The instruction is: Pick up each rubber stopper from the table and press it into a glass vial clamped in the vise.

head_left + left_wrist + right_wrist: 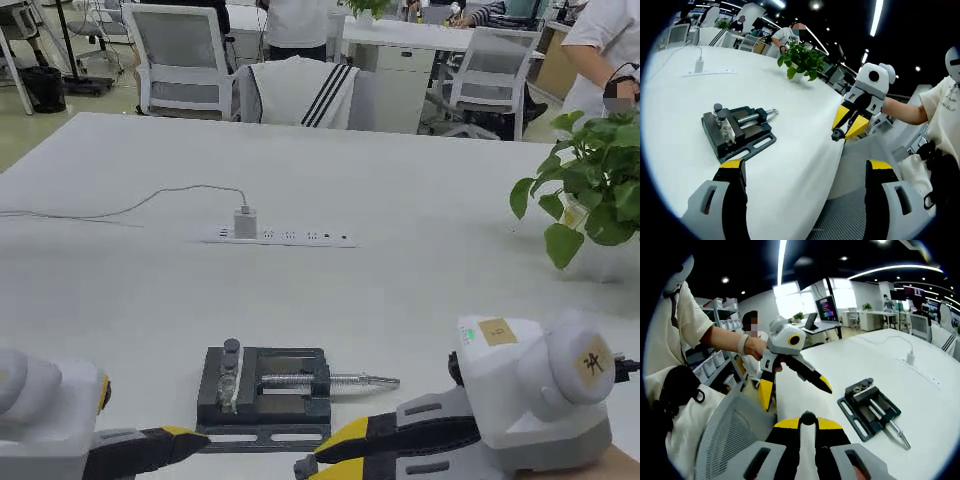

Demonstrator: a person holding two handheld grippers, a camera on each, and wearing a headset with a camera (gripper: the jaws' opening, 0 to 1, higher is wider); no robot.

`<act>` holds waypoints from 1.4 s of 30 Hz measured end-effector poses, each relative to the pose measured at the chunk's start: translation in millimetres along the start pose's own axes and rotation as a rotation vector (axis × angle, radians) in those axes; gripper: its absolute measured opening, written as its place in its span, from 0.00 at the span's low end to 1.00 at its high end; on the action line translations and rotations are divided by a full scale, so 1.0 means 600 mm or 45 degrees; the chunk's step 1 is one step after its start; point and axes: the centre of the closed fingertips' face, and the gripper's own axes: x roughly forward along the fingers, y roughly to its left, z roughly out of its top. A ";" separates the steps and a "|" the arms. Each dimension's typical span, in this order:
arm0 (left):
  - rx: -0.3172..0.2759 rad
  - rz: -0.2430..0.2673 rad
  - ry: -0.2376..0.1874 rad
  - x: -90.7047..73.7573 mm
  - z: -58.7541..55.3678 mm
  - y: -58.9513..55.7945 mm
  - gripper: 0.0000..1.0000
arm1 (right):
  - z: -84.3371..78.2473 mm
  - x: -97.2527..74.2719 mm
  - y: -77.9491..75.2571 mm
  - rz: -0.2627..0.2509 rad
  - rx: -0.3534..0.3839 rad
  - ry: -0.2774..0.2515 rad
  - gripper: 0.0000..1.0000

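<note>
Right gripper (807, 424) fingers pinch stopper (807, 416) at desk (420, 300) front edge, ready for vial (229, 383) in vise (290, 402); left gripper (805, 166) fingers spread.

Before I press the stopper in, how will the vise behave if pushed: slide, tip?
The vise looks like solid dark metal with a low, wide base: probably heavy for its size and unlikely to tip. It seems to rest unfastened on the smooth white table, so a sideways shove may slide it.
</note>
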 end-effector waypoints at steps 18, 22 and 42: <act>0.491 0.350 0.187 -0.037 -0.023 0.037 0.97 | -0.037 0.022 -0.049 -0.022 -0.028 0.356 0.04; 0.503 0.388 0.186 -0.046 -0.027 0.039 0.98 | -0.034 0.025 -0.062 -0.012 -0.081 0.419 0.04; 0.475 0.513 0.144 -0.076 -0.039 0.045 0.98 | 0.028 0.061 -0.108 0.056 -0.334 0.611 0.04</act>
